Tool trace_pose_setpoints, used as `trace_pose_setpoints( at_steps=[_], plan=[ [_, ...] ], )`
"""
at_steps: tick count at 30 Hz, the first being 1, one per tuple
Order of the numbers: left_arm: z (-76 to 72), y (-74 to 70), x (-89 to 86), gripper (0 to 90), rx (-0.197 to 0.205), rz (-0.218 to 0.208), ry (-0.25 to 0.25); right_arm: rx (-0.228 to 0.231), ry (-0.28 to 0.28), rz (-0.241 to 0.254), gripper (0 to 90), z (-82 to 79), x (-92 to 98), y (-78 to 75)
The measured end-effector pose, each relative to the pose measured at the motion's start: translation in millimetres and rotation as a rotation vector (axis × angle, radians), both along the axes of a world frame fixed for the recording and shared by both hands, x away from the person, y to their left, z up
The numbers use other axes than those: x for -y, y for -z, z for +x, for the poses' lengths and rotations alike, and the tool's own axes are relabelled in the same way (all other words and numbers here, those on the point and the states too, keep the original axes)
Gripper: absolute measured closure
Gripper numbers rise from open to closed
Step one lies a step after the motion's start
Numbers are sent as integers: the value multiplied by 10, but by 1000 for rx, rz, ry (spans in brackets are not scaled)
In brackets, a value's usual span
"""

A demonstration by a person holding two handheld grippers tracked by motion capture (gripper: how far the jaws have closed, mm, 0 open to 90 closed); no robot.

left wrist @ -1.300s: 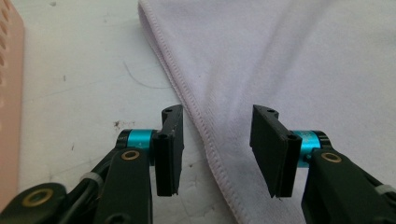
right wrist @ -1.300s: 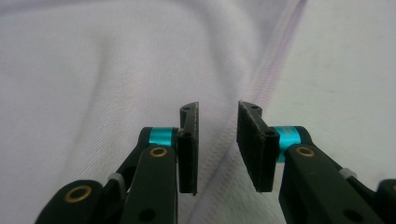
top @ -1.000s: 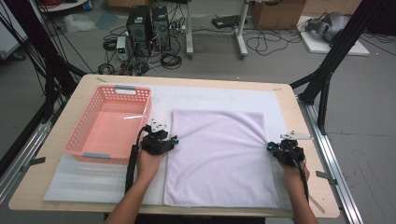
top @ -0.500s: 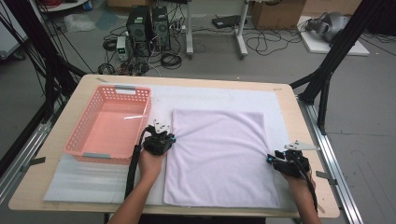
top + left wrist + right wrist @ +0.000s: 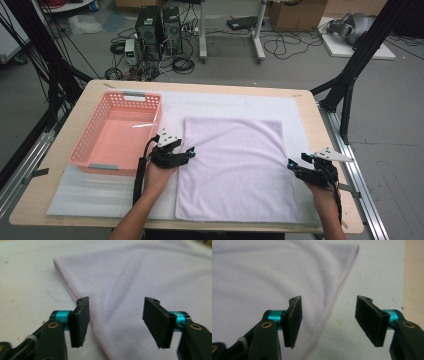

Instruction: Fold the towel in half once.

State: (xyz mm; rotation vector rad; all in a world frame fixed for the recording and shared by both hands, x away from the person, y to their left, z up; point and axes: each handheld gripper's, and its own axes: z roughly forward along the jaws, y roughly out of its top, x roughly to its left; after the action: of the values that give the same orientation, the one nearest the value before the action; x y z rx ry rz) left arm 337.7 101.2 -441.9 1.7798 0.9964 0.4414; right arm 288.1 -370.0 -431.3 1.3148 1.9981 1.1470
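Lilac towel (image 5: 235, 167) lying flat on white mat (image 5: 225, 102), beside pink basket (image 5: 117, 130). Left gripper (image 5: 189, 152) and right gripper (image 5: 292, 165) hovering at opposite towel edges, jaws just opening, gripping nothing.

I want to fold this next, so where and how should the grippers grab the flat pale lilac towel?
Grip the pale lilac towel by its stitched side hems, left gripper and right gripper each coming from outside: the cloth lies flat and each hem already runs between open jaws.
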Motion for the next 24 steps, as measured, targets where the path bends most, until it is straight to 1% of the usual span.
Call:
trace_pose_setpoints(
  at_steps=[1,2,3,4,6,7,10,11,12,16,20,21,24],
  plan=[
    [-13,-4,-16,299,2,-34,8,10,-12,-1,314,-4,-6,-14],
    [-24,-5,-30,269,11,-59,23,25,-27,0,290,-3,-5,-20],
    [-36,-9,-39,240,24,-58,38,33,-34,1,268,-5,-5,-28],
    [-45,-9,-46,213,33,-67,47,41,-38,-1,252,-3,-1,-33],
    [-54,-15,-56,156,34,-99,61,41,-44,5,222,-2,9,-38],
    [-58,-19,-56,148,38,-106,67,44,-44,0,204,-3,14,-42],
    [-82,-30,-58,149,43,-117,108,56,-49,-10,186,-19,30,-60],
    [-90,-34,-66,163,47,-119,115,61,-46,-15,184,-28,39,-67],
    [-95,-40,-77,178,48,-125,118,69,-42,-18,182,-34,51,-73],
    [-107,-55,-102,178,52,-137,118,77,-29,-14,179,-56,91,-92],
    [-122,-26,-89,178,42,-113,127,90,-29,-16,178,-52,100,-104],
    [-122,-18,-88,179,37,-109,133,86,-27,-14,178,-49,95,-104],
    [-117,-12,-97,190,37,-115,132,83,-35,-9,178,-37,72,-96]
  ],
)
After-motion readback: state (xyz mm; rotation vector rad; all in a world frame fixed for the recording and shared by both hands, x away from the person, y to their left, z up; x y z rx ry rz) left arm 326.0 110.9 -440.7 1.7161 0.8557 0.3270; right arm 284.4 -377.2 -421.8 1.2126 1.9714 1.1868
